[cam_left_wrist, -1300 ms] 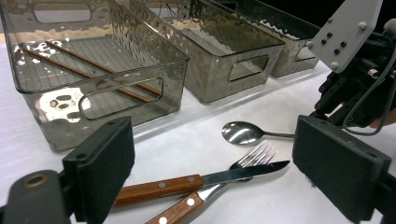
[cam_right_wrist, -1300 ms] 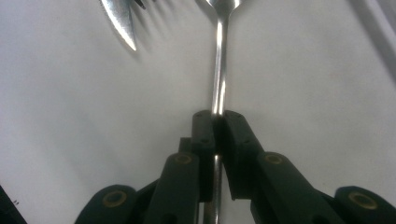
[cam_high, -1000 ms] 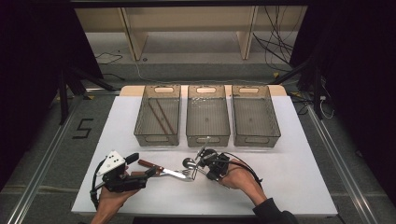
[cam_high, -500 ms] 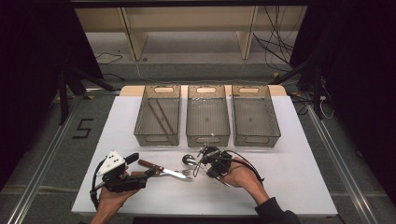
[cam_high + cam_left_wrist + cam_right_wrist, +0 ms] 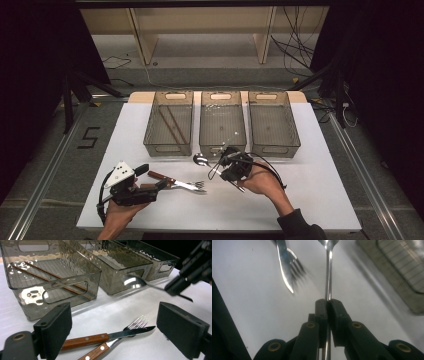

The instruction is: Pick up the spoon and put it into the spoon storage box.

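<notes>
My right gripper (image 5: 224, 161) (image 5: 327, 302) is shut on the handle of a steel spoon (image 5: 200, 159) (image 5: 328, 275), holding it just above the table in front of the middle bin (image 5: 222, 131). The spoon's bowl (image 5: 132, 281) points left. A wood-handled knife (image 5: 172, 182) (image 5: 105, 336) and fork (image 5: 196, 185) (image 5: 136, 323) lie crossed on the white table (image 5: 300, 195). My left gripper (image 5: 161, 183) (image 5: 115, 315) stands open at their handle ends, jaws either side of them. The left bin (image 5: 169, 131) holds two brown chopsticks (image 5: 47, 277).
Three clear grey bins stand side by side at the table's far half; the right bin (image 5: 273, 125) and the middle one look bare. A shelf frame and cables lie on the floor beyond. White table surface lies open to the right of my right hand.
My right gripper has carried the spoon up and away from the knife and fork, toward the bins. The left gripper has stayed in place, open.
</notes>
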{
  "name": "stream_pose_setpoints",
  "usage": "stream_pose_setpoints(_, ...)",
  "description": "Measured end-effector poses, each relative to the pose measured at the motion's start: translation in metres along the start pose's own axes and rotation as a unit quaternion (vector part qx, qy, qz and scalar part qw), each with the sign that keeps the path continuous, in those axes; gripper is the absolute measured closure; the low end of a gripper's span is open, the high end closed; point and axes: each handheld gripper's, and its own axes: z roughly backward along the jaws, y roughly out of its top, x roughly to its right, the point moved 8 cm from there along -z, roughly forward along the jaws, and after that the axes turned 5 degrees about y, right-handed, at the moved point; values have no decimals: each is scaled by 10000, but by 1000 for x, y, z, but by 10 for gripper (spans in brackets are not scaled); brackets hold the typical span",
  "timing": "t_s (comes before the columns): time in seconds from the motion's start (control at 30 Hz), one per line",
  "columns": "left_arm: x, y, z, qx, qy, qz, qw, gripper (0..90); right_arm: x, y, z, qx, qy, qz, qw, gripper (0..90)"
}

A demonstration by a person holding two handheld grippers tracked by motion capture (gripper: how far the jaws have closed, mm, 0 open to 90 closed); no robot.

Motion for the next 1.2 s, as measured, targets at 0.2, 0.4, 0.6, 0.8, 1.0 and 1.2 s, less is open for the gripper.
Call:
stream_pose_setpoints(0.2,-1,0,0,-6,5,7,10000,125,18,19,21,504,-61,-213,9985,853)
stream_pose_setpoints(0.4,-1,0,0,-4,1,15,10000,124,35,37,37,786,-210,-382,9960,853)
stream_pose_setpoints(0.6,-1,0,0,1,-3,16,10000,124,47,49,44,926,-299,-473,9941,853)
stream_pose_setpoints(0.8,0,0,0,-7,-10,24,10000,124,60,61,48,993,-365,-625,9924,853)
stream_pose_setpoints(1.0,0,0,0,-7,-11,14,10000,124,77,74,51,1095,-422,-818,9897,854)
stream_pose_setpoints(1.2,-1,0,0,-6,-11,7,10000,124,93,85,51,1148,-488,-991,9872,854)
